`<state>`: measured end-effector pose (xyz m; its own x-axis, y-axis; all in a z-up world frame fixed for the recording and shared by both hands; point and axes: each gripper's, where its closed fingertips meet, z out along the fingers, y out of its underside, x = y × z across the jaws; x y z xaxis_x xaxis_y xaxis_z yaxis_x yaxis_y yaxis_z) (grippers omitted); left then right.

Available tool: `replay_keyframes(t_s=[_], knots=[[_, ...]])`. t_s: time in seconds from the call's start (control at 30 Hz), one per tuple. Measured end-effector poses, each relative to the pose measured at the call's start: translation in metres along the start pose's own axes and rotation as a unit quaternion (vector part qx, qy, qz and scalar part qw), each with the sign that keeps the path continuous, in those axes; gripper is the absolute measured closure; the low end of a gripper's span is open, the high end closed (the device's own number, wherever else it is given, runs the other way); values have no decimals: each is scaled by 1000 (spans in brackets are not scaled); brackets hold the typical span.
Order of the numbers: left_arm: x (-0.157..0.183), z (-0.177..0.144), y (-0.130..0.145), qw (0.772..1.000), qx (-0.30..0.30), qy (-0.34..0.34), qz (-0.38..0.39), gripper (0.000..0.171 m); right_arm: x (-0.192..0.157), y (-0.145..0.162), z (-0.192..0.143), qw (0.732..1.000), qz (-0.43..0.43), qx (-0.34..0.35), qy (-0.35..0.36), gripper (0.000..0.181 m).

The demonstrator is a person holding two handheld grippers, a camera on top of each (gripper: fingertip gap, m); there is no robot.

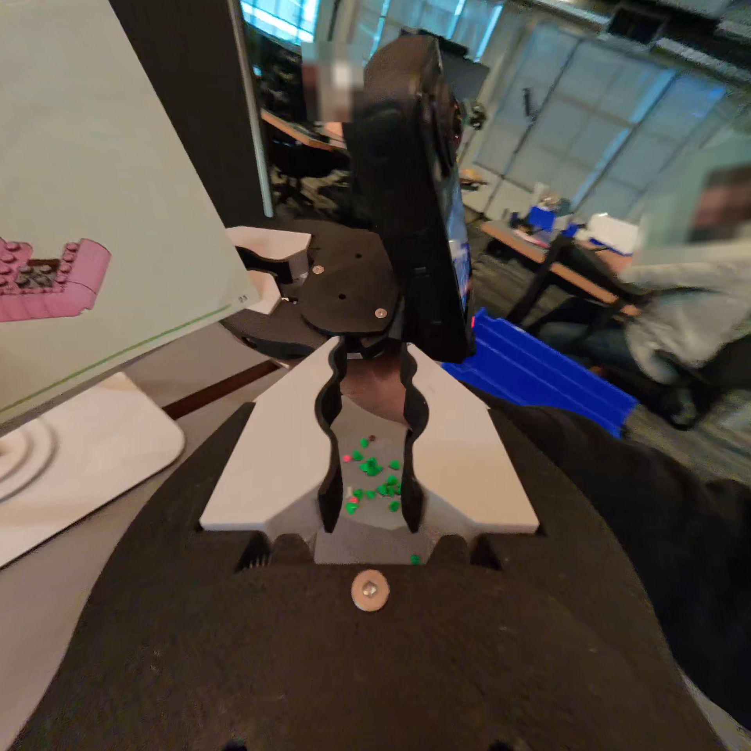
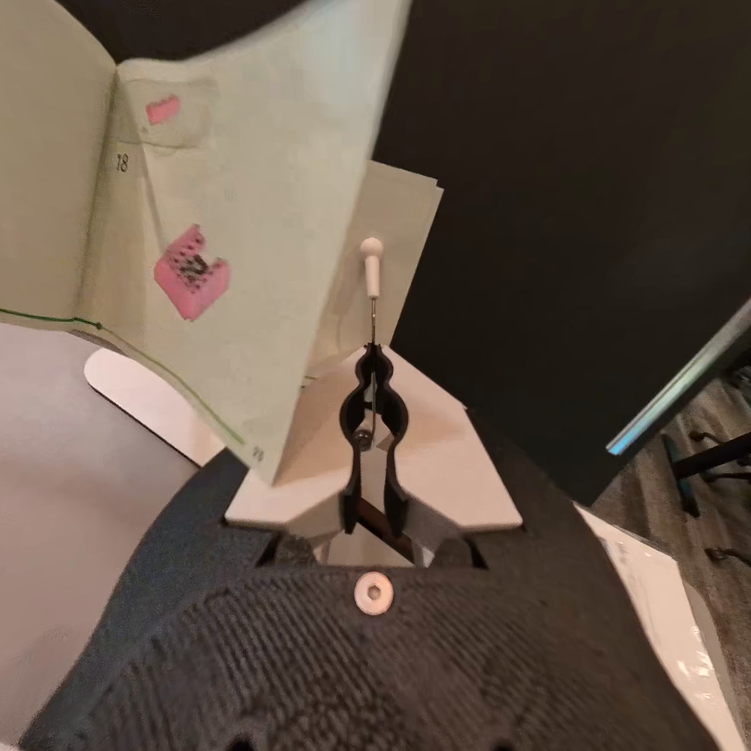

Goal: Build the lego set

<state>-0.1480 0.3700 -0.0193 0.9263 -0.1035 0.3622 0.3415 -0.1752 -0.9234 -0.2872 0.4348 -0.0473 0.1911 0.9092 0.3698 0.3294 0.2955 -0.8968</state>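
The instruction booklet (image 2: 244,203) stands open on a white book stand (image 2: 134,390), with one page lifting off. My right gripper (image 2: 374,349) is shut on the stand's thin metal page-holder wire (image 2: 373,321), which ends in a white tip (image 2: 372,260). In the left wrist view the booklet (image 1: 101,183) is at the left, and the right gripper's black body (image 1: 341,284) reaches toward its lower corner. My left gripper (image 1: 372,349) is open and empty, just behind the right gripper. Several small green lego pieces (image 1: 374,475) lie on the grey table beneath its fingers.
The stand's white base (image 1: 81,455) is at the left on the table. A blue bin (image 1: 540,378) is to the right beyond the table edge. A seated person (image 1: 691,304) and desks are farther right. A dark panel (image 2: 569,203) stands behind the booklet. The left gripper's tips are roughly 15 centimeters from the right gripper's.
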Motion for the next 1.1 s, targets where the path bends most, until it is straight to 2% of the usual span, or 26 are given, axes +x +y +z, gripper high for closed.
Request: replay_keyframes(t_s=[0.07,0.13,0.17,0.27,0.33,0.4,0.5,0.57,0.6,0.67,0.73,0.8,0.9,0.93,1.0,1.1], knots=[[4,-2,-1,1000,-10,20,-12,151,-1,-2,-1,1000,4,8,-3,181],[4,-6,-1,1000,-5,5,16,150,-2,-7,-4,1000,3,30,-8,181],[2,-10,-3,999,10,-10,29,154,-2,-10,-6,999,4,43,-15,181],[-16,-29,-8,993,55,-77,68,147,-4,-27,-23,994,1,106,-39,181],[-31,-29,4,991,33,-109,73,144,-9,-40,-35,989,-20,135,-57,181],[-42,-22,20,991,-4,-119,60,139,-15,-38,-35,990,-43,114,-66,181],[-49,-20,19,991,4,-124,45,139,-27,-38,-37,988,-55,119,-86,181],[-51,-22,15,990,14,-129,48,139,-43,-43,-43,981,-57,139,-120,163],[-50,-23,16,990,13,-129,52,140,-50,-46,-46,978,-54,148,-136,159],[-47,-22,27,991,0,-119,52,143,-66,-54,-51,969,-48,162,-178,162],[-46,-13,50,992,-31,-118,39,150,-84,-66,-54,960,-48,173,-215,181],[-52,-6,63,988,-43,-141,40,156,-103,-74,-51,954,-66,167,-241,181],[-66,-1,50,980,-17,-187,64,160,-134,-82,-49,944,-102,150,-277,181],[-72,-1,41,976,-7,-208,71,170,-138,-83,-48,943,-123,144,-273,181],[-82,-2,26,969,8,-230,89,169,-124,-96,-46,952,-143,152,-225,181],[-98,-18,-8,955,51,-273,104,169,-76,-111,-53,968,-83,178,-156,181]])
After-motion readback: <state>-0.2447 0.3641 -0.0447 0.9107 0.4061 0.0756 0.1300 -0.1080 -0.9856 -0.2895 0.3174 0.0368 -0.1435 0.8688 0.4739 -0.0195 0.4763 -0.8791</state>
